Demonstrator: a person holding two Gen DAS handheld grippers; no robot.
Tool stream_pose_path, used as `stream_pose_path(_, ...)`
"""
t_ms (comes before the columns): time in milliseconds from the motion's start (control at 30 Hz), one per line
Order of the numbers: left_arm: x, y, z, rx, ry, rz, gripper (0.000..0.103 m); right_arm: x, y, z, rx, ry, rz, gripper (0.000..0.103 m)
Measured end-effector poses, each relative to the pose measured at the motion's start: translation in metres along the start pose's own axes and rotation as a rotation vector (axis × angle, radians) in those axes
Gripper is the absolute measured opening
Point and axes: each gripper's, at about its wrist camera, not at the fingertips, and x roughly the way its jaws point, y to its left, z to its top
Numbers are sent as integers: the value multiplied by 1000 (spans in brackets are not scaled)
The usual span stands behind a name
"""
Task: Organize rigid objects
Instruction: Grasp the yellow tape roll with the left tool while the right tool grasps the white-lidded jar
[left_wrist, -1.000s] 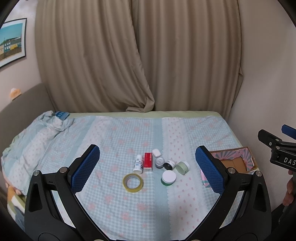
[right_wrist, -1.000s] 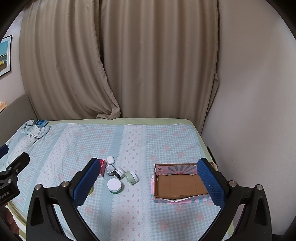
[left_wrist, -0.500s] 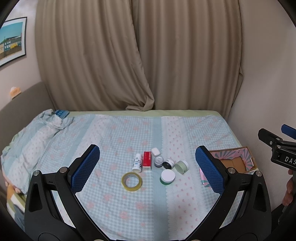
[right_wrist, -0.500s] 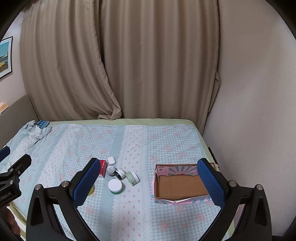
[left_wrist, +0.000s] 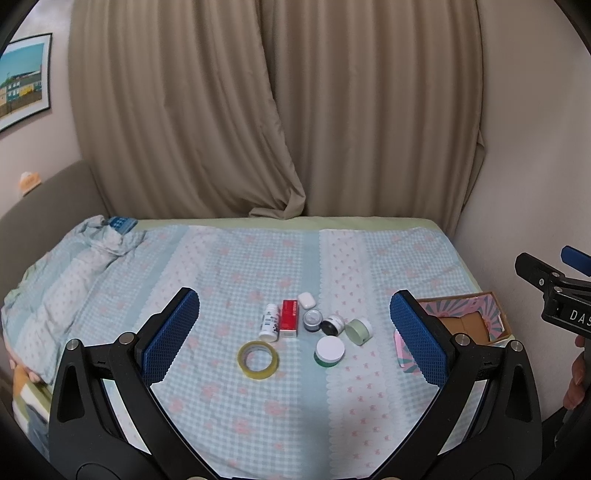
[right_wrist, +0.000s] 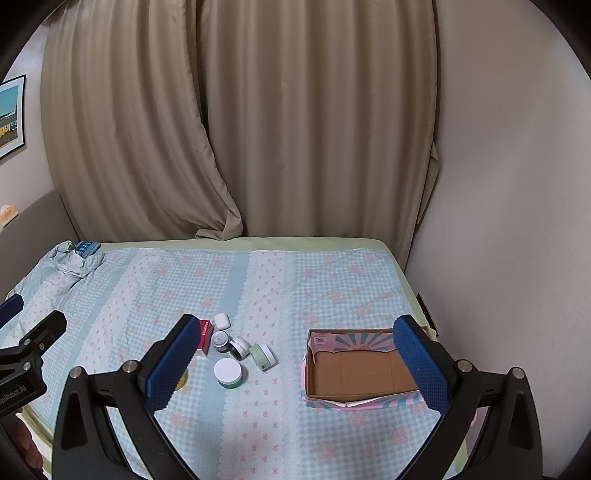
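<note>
Left gripper: I hold it above the bed, jaws spread wide with nothing between the blue pads.
Right gripper: also wide apart and empty, raised over the near side of the bed.
Bedspread: blue check with pink flowers; everything lies on it.
Small items: I see them clustered mid-bed, well apart from both grippers: white bottle lying beside the red box, white case behind them, silver-lidded jar, black jar, pale green jar tipped on its side, white-lidded green jar.
Tape roll: flat, just in front of the bottle (yellowish, see-through).
Cardboard box: open, nothing inside, to the right of the cluster near the wall.
</note>
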Motion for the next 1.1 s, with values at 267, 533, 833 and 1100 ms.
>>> stream_pose_path(267,11,-4,3,-27,32,11,102,7,-6,4,-10,16,18,103)
stream_pose_path(533,46,11,-23,-94,153,88,102,45,-5,-2,-57,71,77,103)
stream_pose_path(833,152,64,-103,-126,355,135,102,142,39,-44,-97,233,186,103)
stream_pose_path(1100,280,82,-180,-55,447,99,102,253,91,-107,-127,391,229,103)
